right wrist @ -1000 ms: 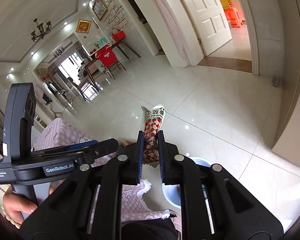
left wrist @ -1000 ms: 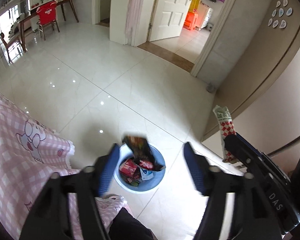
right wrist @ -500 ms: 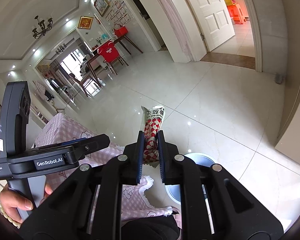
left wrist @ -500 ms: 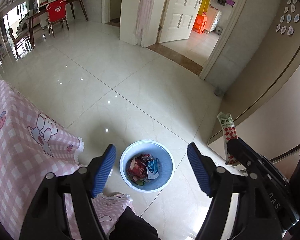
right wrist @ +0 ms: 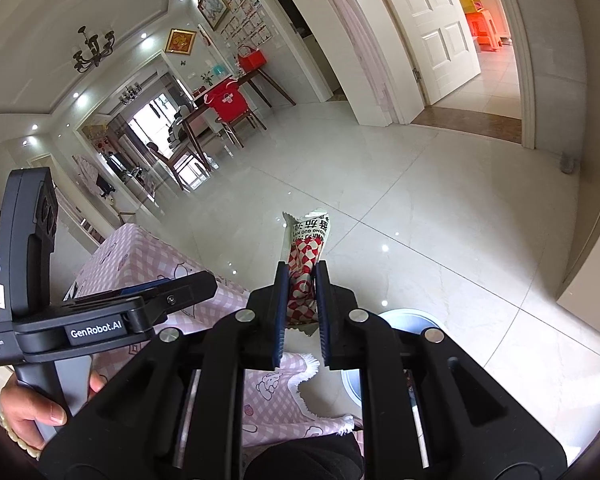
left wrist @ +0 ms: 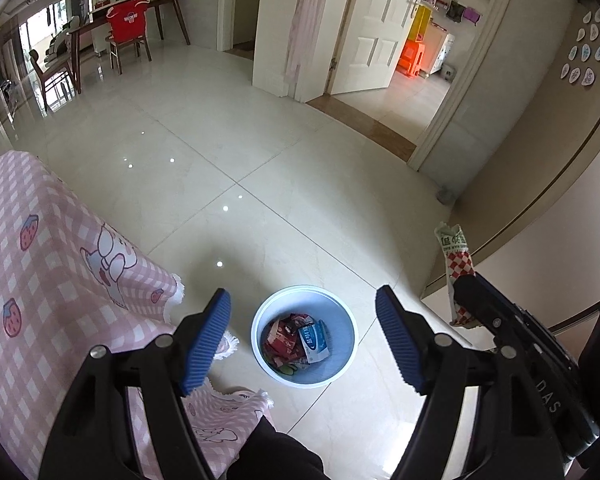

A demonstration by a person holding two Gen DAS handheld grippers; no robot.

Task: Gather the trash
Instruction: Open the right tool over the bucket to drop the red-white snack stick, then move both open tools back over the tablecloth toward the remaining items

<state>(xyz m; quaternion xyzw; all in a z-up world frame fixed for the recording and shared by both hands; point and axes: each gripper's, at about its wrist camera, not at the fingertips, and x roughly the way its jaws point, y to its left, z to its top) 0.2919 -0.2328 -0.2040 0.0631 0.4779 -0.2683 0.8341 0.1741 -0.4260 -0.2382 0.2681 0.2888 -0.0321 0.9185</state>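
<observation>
The dark wrapper now lies in the bin (left wrist: 342, 364), left claw (left wrist: 303, 342) empty.

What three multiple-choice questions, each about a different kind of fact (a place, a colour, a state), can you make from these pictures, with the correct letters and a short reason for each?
1. Where is the wastebasket?
A. On the tiled floor, beside the hanging edge of the pink checked cloth
B. On top of the pink checked cloth
C. Inside the far doorway

2. What colour is the pattern on the wrapper in the right claw?
A. Blue stripes
B. Red and white checks
C. Plain black

3. In what state is the left claw?
A. Closed on a wrapper
B. Closed on nothing
C. Open and empty

Answers:
1. A, the left wrist view shows it standing on floor tiles next to the cloth's fringe.
2. B, the checks show between the fingers in the right wrist view.
3. C, its blue fingers stand wide apart with only the wastebasket far below.
</observation>
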